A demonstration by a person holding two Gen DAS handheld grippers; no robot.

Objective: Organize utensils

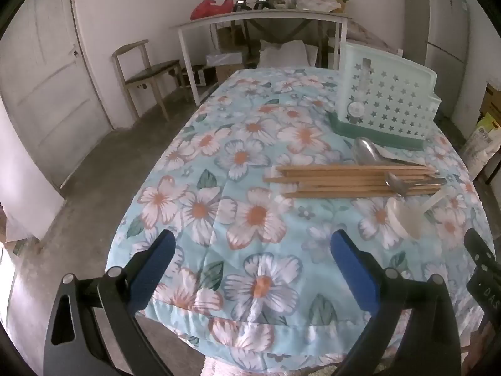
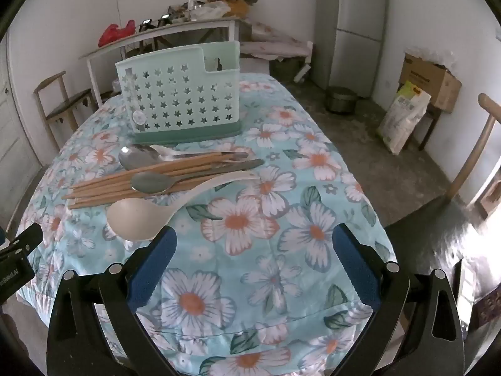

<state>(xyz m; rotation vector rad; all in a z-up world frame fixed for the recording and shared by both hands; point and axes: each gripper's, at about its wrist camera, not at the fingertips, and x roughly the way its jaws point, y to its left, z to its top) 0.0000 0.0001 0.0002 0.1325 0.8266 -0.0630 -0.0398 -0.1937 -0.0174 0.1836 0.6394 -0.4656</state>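
A mint-green utensil holder (image 2: 181,100) with star cut-outs stands upright on the floral tablecloth (image 2: 281,250); it also shows in the left wrist view (image 1: 388,103). In front of it lies a pile of wooden chopsticks (image 2: 125,185) (image 1: 344,180), two metal spoons (image 2: 137,158) (image 2: 153,182), a knife (image 2: 241,166) and a cream plastic ladle (image 2: 137,219) (image 1: 404,219). My left gripper (image 1: 252,241) is open and empty, near the table's front edge, left of the pile. My right gripper (image 2: 253,235) is open and empty, its left finger close to the ladle bowl.
A wooden chair (image 1: 141,72) and a white side table (image 1: 266,18) with clutter stand behind. A fridge (image 2: 350,28), a pot (image 2: 339,98), a bag (image 2: 402,116) and a cardboard box (image 2: 429,81) are to the right. Another chair (image 2: 479,144) is at the far right.
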